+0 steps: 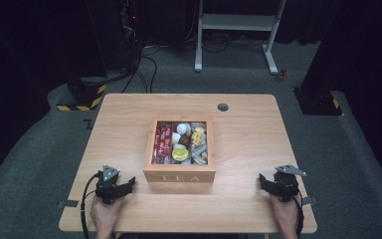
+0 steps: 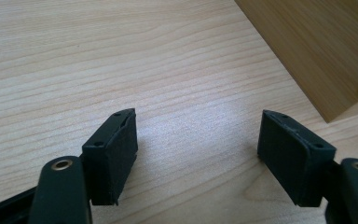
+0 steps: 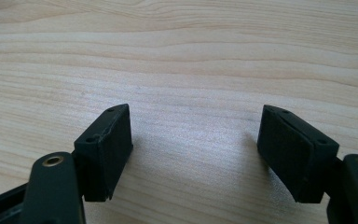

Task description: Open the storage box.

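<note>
Left gripper (image 1: 129,185) and right gripper (image 1: 263,180) rest level (jaws apart).

Both tongs, left (image 1: 128,186) and right (image 1: 263,180), gape apart.

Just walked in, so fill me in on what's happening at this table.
A person sits at a wooden table with a gripper in each hand. The left gripper and right gripper rest on the tabletop on either side of an open wooden tea box full of packets and pods. Both grippers are open and hold nothing. The box is untouched so far.
</note>
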The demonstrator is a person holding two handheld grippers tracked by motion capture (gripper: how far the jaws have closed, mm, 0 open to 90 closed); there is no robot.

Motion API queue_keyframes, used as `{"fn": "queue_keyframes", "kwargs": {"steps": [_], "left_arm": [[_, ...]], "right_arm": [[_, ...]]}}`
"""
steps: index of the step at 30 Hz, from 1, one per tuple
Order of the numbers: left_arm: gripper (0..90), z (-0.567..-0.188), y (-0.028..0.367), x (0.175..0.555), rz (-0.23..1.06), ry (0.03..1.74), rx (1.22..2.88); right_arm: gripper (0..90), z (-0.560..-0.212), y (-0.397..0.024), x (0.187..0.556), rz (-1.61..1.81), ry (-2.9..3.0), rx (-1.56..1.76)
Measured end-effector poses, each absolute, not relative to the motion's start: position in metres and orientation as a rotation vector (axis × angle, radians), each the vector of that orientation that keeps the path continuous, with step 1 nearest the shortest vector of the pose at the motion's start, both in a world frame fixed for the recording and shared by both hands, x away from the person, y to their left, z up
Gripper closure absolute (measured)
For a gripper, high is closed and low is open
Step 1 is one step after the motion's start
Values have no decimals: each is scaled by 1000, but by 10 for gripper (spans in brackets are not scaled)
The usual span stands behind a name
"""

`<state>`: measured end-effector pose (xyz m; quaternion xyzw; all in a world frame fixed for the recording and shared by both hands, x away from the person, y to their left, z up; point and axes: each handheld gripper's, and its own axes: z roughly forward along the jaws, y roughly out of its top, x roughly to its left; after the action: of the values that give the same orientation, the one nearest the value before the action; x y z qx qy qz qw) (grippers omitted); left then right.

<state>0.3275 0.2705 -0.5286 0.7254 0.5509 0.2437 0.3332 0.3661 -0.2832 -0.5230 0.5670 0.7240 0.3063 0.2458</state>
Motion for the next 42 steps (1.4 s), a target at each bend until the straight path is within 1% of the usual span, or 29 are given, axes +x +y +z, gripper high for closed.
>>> {"fn": "queue_keyframes", "kwargs": {"steps": [8,11,18,26,36,41,42], "left_arm": [[268,-529,269,327,640,1444,1896],[233,-529,269,328,645,1457,1903],[186,-529,269,328,631,1453,1903],[148,-529,267,328,631,1449,1923],[152,-529,264,327,649,1487,1901],[222,-528,262,324,664,1516,1865],[248,-528,262,323,659,1510,1858]], "right_arm": [[263,-523,-283,366,836,1976,1547],[264,-523,-283,366,836,1976,1548],[262,-523,-283,366,837,1978,1546],[260,-523,-283,366,837,1980,1544],[258,-523,-283,365,840,1994,1527],[258,-523,-283,365,843,2001,1524],[258,-523,-283,365,844,2002,1524]]}}
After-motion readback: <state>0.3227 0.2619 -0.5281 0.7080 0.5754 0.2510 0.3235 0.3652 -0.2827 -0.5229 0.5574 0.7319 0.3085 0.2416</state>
